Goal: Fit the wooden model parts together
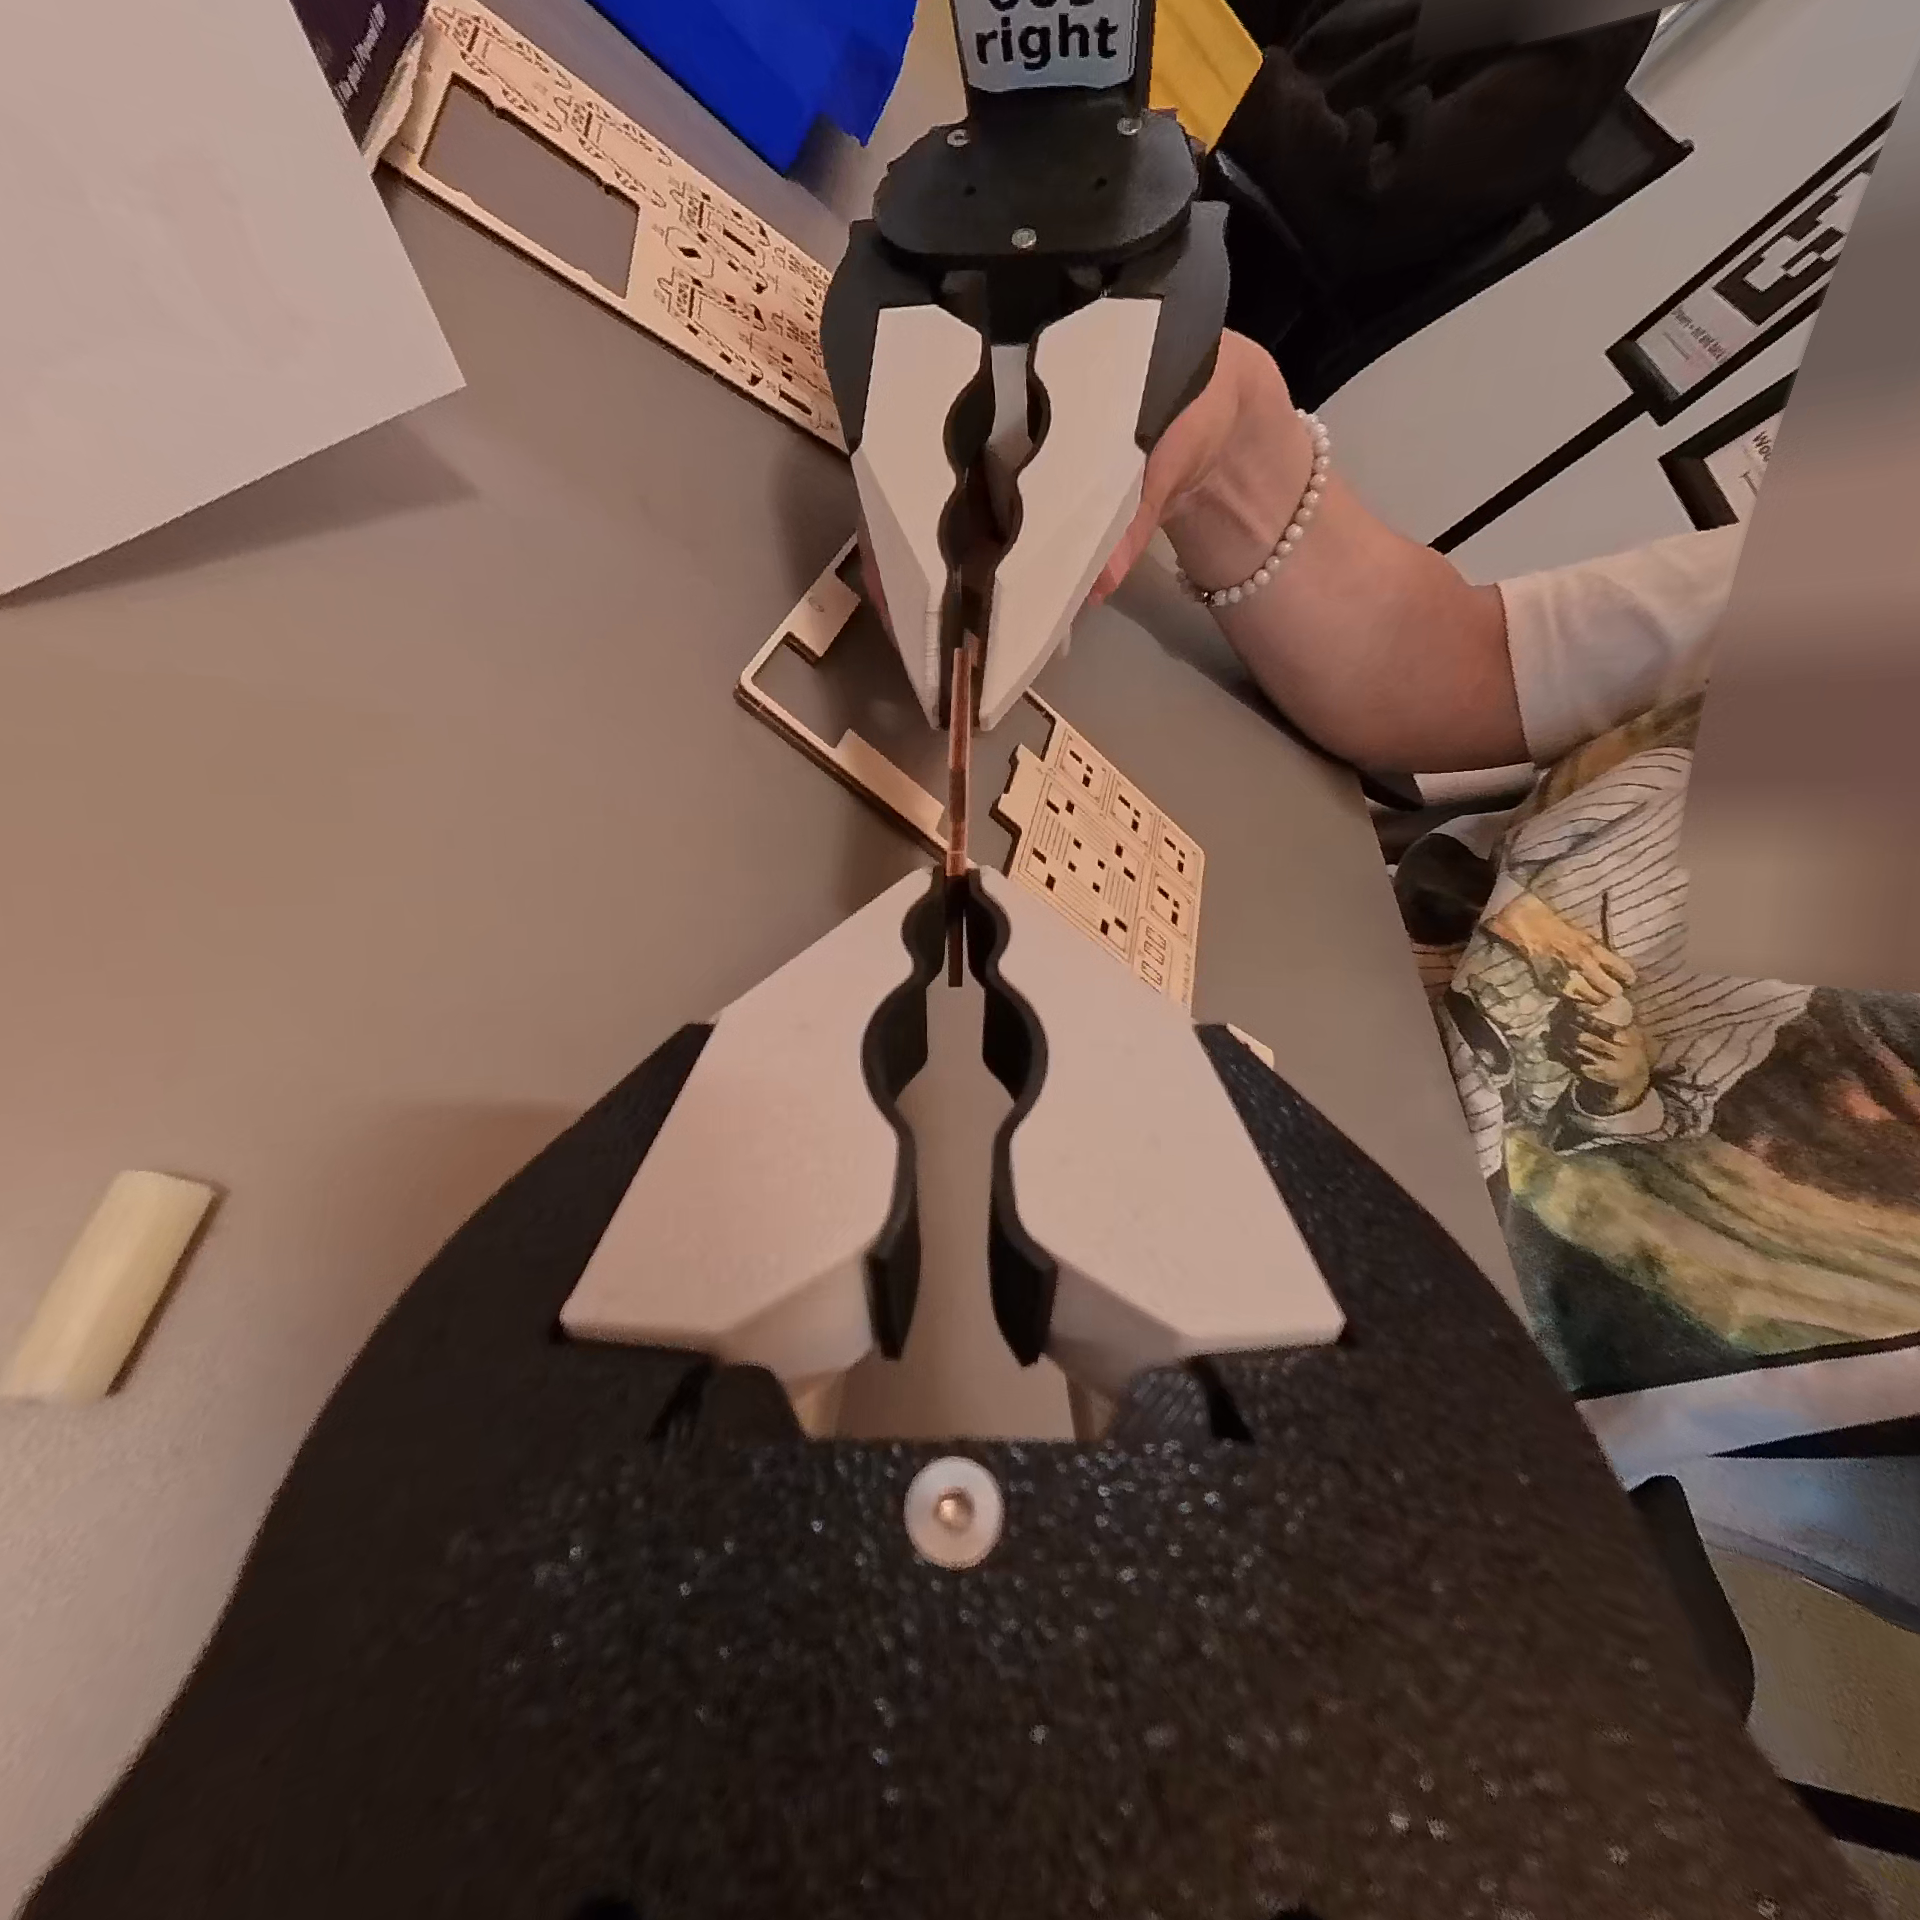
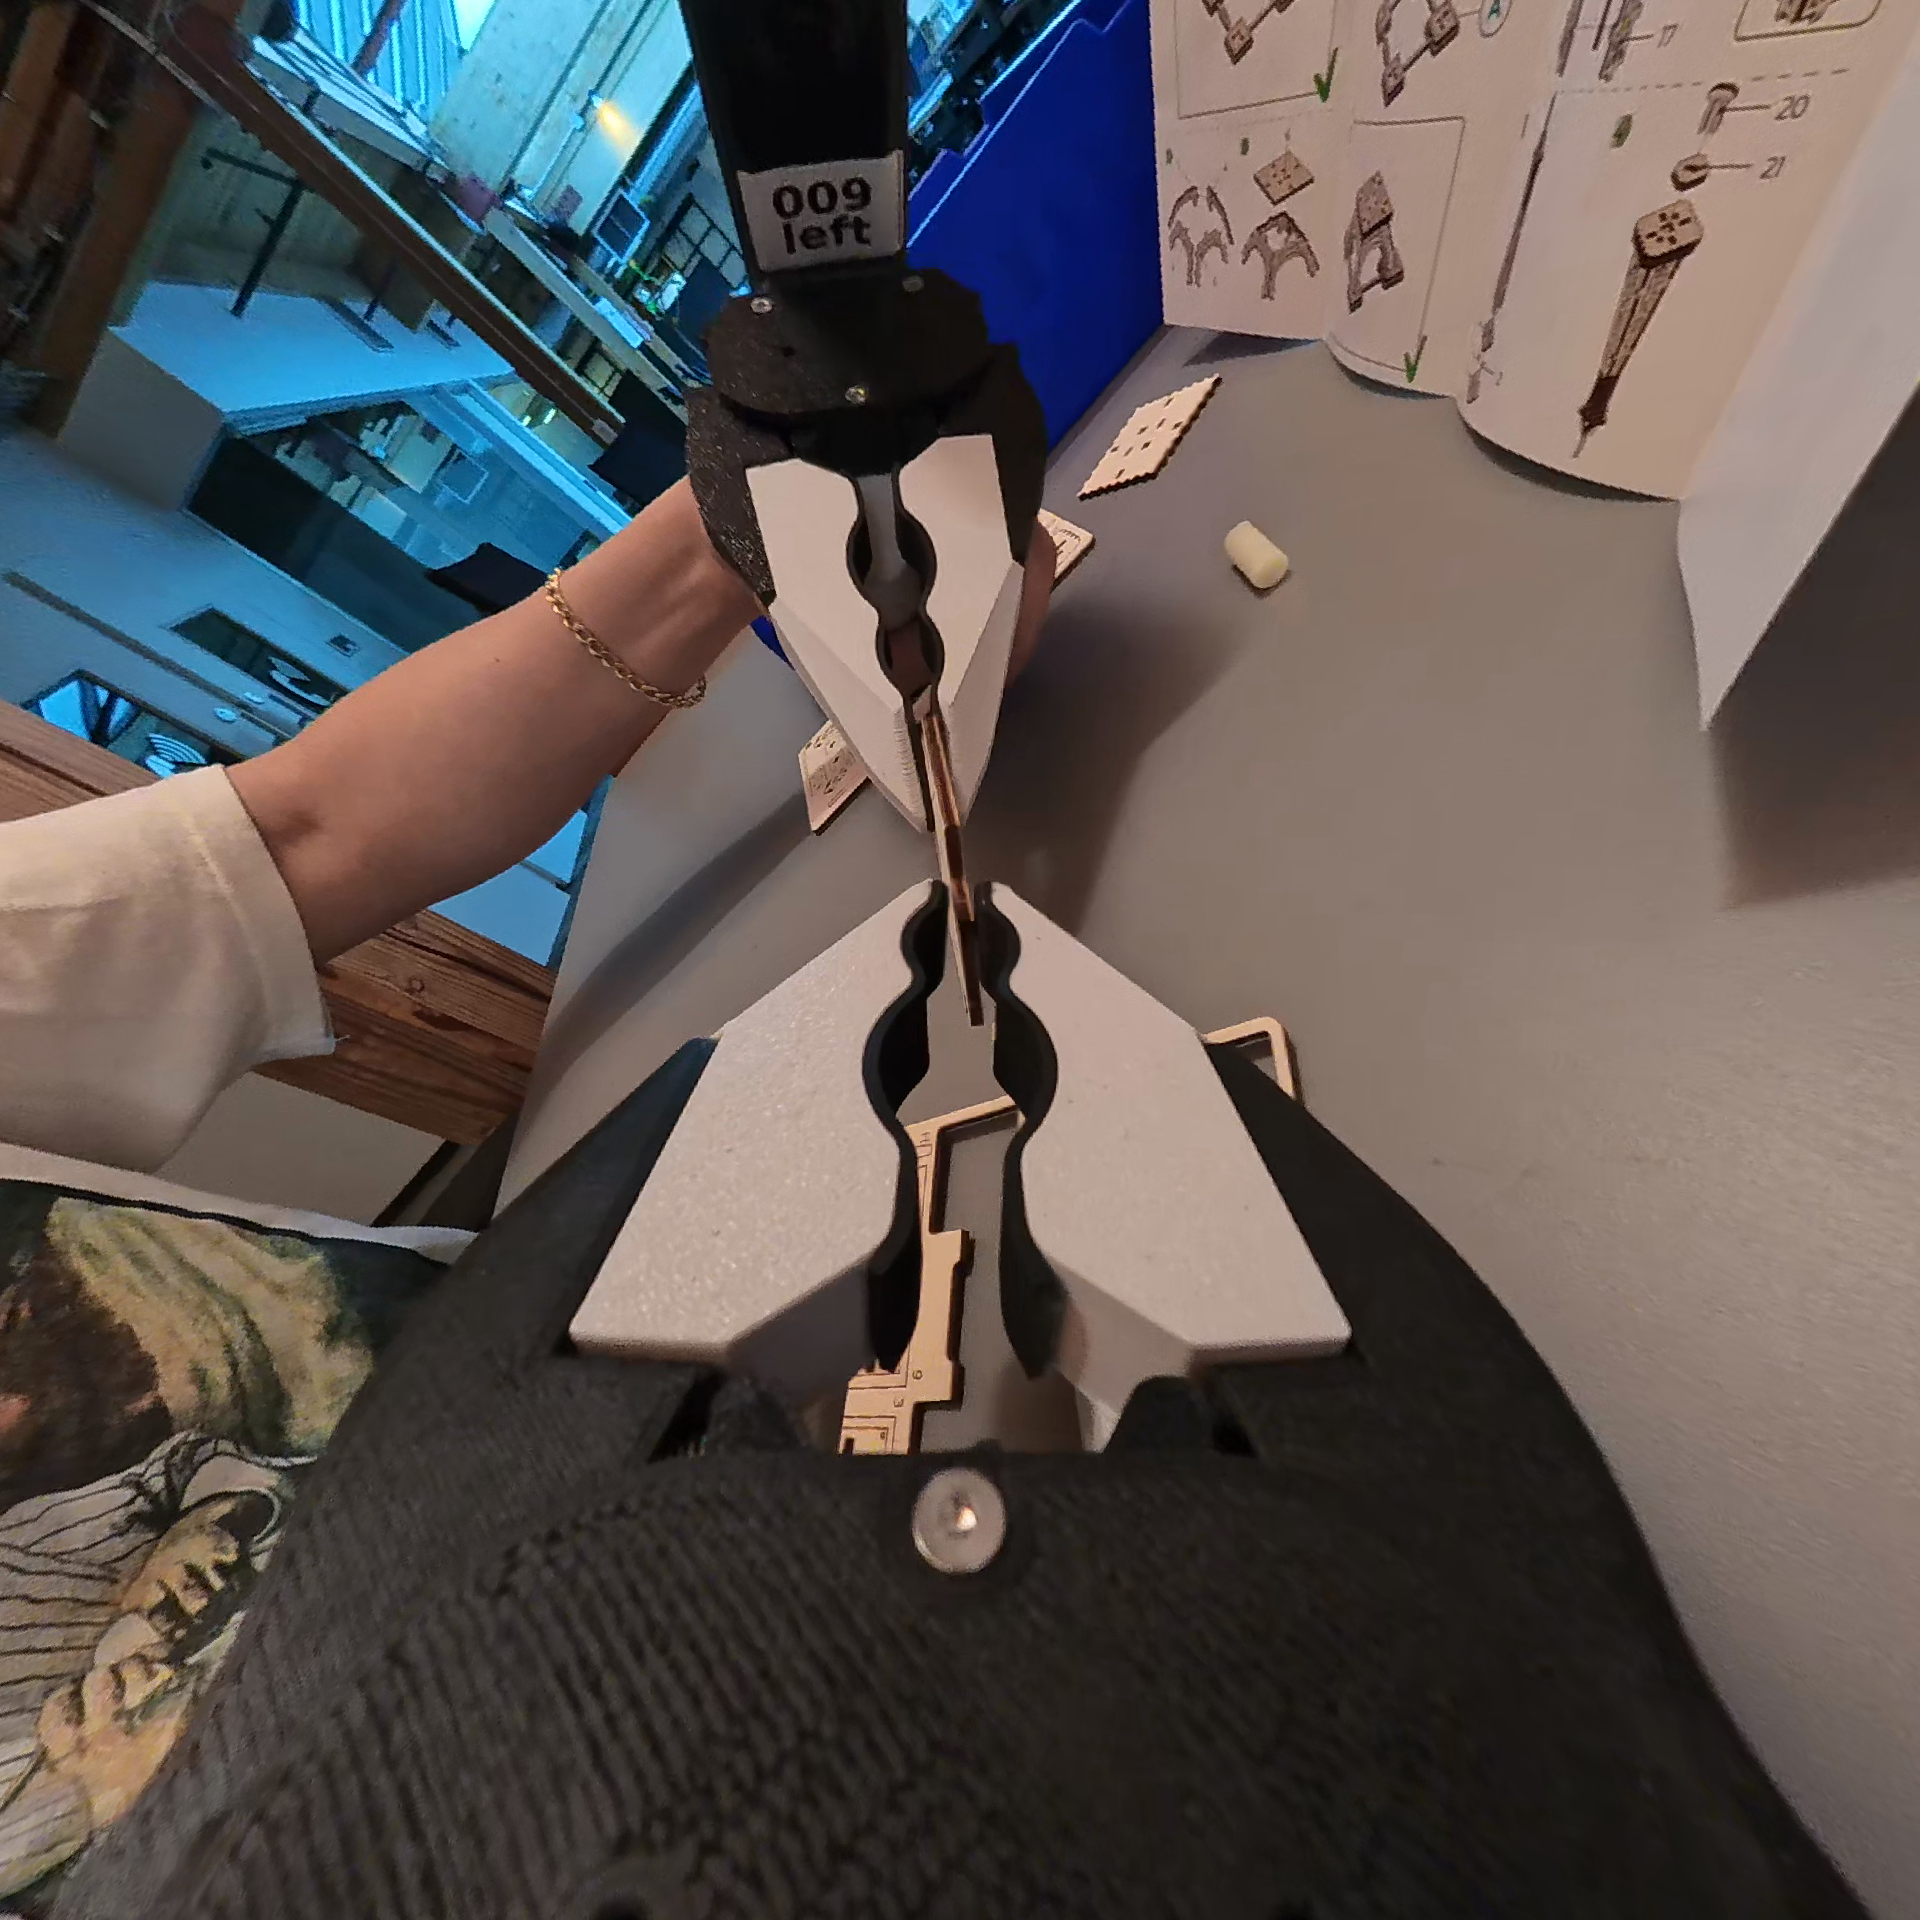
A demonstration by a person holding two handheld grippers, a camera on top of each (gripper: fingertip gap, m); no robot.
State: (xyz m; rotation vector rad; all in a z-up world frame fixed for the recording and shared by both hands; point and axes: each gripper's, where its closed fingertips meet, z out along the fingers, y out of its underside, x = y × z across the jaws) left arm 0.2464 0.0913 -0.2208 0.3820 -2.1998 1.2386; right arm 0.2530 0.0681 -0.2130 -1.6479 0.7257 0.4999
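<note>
The two grippers face each other tip to tip above a grey table (image 1: 416,779), and thin wooden pieces seen edge-on bridge the gap between them. In the left wrist view the left gripper (image 1: 954,883) is clenched on a dark, thin wooden piece (image 1: 954,940) that sits between its black wavy pads. Opposite it the right gripper (image 1: 961,707) grips a reddish-brown wooden strip (image 1: 962,769) whose near end reaches right to the left gripper's tips — whether the two pieces are already joined there cannot be told.

In the right wrist view the right gripper (image 2: 958,894) pinches the wooden strip (image 2: 966,956), which is tilted slightly, while the left gripper (image 2: 940,821) clamps the other piece (image 2: 938,758) from the far side; the two overlap just between the tips.

On the table under the grippers lies a flat wooden sheet (image 1: 1101,862) with cut-out shapes, and a second such sheet (image 1: 582,208) lies farther off beside a blue bin (image 1: 769,62). A small square wooden tile (image 2: 1148,436) with holes and a short pale cylinder (image 2: 1255,556) rest on the table near an open instruction booklet (image 2: 1455,208). A white sheet of paper (image 1: 187,260) lies at the table's far left
</note>
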